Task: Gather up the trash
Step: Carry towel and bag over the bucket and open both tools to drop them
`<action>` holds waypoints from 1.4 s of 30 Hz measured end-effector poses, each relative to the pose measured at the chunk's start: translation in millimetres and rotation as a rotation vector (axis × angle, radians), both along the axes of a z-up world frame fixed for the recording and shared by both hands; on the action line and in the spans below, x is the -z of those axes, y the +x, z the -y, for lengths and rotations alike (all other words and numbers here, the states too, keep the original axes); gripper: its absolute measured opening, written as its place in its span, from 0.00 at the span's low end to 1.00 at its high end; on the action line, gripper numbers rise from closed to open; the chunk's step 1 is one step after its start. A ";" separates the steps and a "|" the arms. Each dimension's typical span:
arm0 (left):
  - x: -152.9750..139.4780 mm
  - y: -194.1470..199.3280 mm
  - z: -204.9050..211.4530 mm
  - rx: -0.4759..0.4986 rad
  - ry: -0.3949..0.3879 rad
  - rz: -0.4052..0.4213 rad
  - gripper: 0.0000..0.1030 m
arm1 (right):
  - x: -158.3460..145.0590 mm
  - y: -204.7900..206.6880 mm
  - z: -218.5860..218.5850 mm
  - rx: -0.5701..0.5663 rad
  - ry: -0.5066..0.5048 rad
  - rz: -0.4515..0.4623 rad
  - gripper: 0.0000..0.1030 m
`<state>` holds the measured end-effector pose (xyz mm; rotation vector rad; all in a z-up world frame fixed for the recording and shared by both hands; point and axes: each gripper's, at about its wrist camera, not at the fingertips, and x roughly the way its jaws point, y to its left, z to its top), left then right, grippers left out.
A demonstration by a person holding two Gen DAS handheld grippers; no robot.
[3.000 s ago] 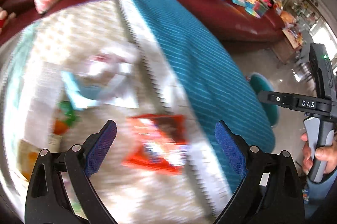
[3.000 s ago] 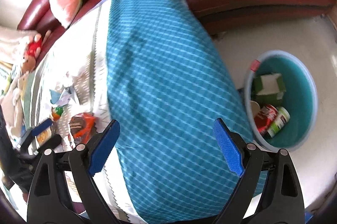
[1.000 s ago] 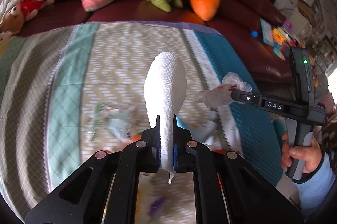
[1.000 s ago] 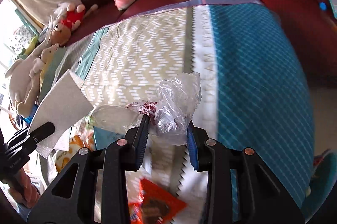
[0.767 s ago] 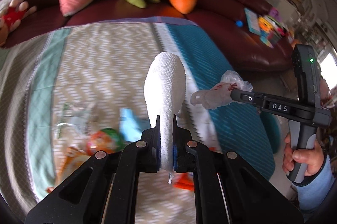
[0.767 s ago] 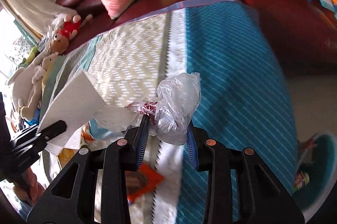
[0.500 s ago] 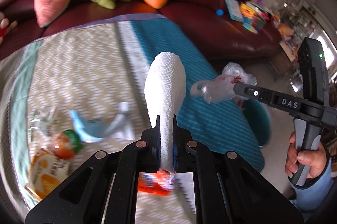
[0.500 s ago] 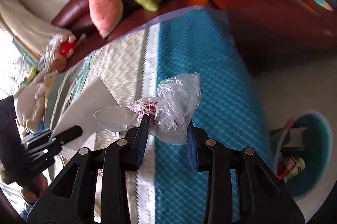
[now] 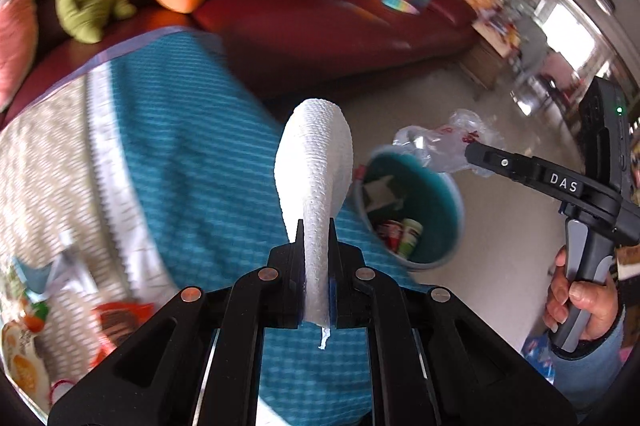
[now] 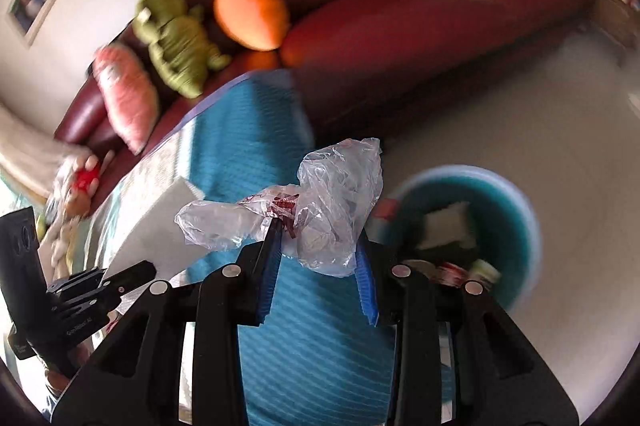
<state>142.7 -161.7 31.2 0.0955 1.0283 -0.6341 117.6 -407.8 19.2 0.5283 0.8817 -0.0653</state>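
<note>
Left gripper [image 9: 314, 246]: jaws pinched narrow on a folded white paper towel [image 9: 316, 170]. Towel's long axis runs straight out along the fingers, free rounded end pointing away from the camera, over the edge of the teal tablecloth [image 9: 192, 130].

Right gripper [image 10: 318, 246]: jaws closed on a crumpled clear plastic bag [image 10: 336, 194] with red print. Bag bulges above the pads; one lobe trails off to the left, so the long axis lies roughly across the fingers.

Teal bin [image 9: 452, 226] sits on the floor just beside the table, already holding cans and a white scrap. In the left view the bag hangs above the bin's far rim.

Wrappers [image 9: 116, 318] remain on the table. Red sofa [image 9: 320, 22] with plush toys behind.
</note>
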 end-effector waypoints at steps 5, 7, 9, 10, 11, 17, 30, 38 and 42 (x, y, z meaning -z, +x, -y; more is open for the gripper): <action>16.7 -3.9 59.1 0.076 0.032 -0.028 0.08 | 10.5 -28.9 42.0 0.078 0.016 0.005 0.32; 23.3 -4.8 77.4 0.097 0.039 -0.039 0.08 | 15.0 -35.0 53.5 0.097 0.026 0.007 0.32; 30.7 -4.0 93.5 0.112 0.045 -0.051 0.08 | 20.4 -40.2 64.2 0.113 0.036 0.004 0.32; 34.1 -4.4 101.2 0.118 0.048 -0.058 0.08 | 22.4 -42.3 68.0 0.118 0.040 0.002 0.33; 37.5 -4.3 107.8 0.123 0.051 -0.064 0.08 | 25.3 -43.9 72.6 0.123 0.045 -0.001 0.33; 60.6 -0.2 147.0 0.149 0.066 -0.109 0.08 | 40.5 -51.9 97.8 0.156 0.072 -0.024 0.33; 101.4 8.0 215.4 0.162 0.091 -0.181 0.08 | 63.7 -49.1 123.1 0.188 0.101 -0.063 0.34; 121.3 21.2 236.1 0.135 0.114 -0.176 0.68 | 74.4 -41.3 127.3 0.192 0.112 -0.090 0.35; 122.4 22.1 233.7 0.142 0.122 -0.163 0.71 | 79.6 -38.1 127.6 0.195 0.115 -0.107 0.35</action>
